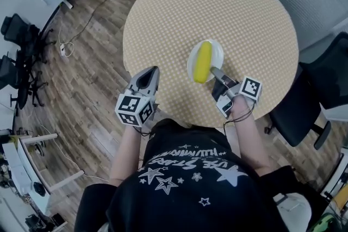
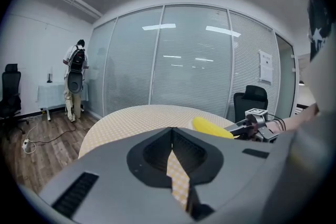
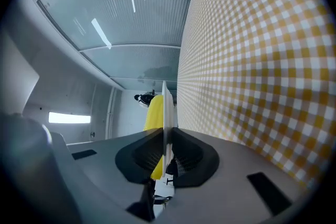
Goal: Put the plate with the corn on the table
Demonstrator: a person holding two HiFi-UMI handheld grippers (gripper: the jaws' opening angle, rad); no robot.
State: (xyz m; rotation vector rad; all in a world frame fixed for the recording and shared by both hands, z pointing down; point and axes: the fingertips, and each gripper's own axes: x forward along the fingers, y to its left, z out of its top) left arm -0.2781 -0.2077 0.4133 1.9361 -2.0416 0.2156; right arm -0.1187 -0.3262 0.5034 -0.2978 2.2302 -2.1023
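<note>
A white plate (image 1: 216,51) carrying a yellow corn cob (image 1: 203,61) is over the round checked table (image 1: 163,13), near its front edge. My right gripper (image 1: 216,74) is shut on the plate's near rim. In the right gripper view the plate (image 3: 166,107) shows edge-on between the jaws, with the corn (image 3: 153,113) on one side; that view is rolled, so the tablecloth (image 3: 262,60) fills the right. My left gripper (image 1: 148,76) hovers at the table's front-left edge, shut and holding nothing. From the left gripper view the corn (image 2: 212,127) and the right gripper (image 2: 247,126) show at right.
Black office chairs stand to the right (image 1: 312,95) and far left (image 1: 22,43) of the table. Cables and a power strip (image 1: 64,49) lie on the wood floor. A person (image 2: 73,78) stands by the glass wall in the left gripper view.
</note>
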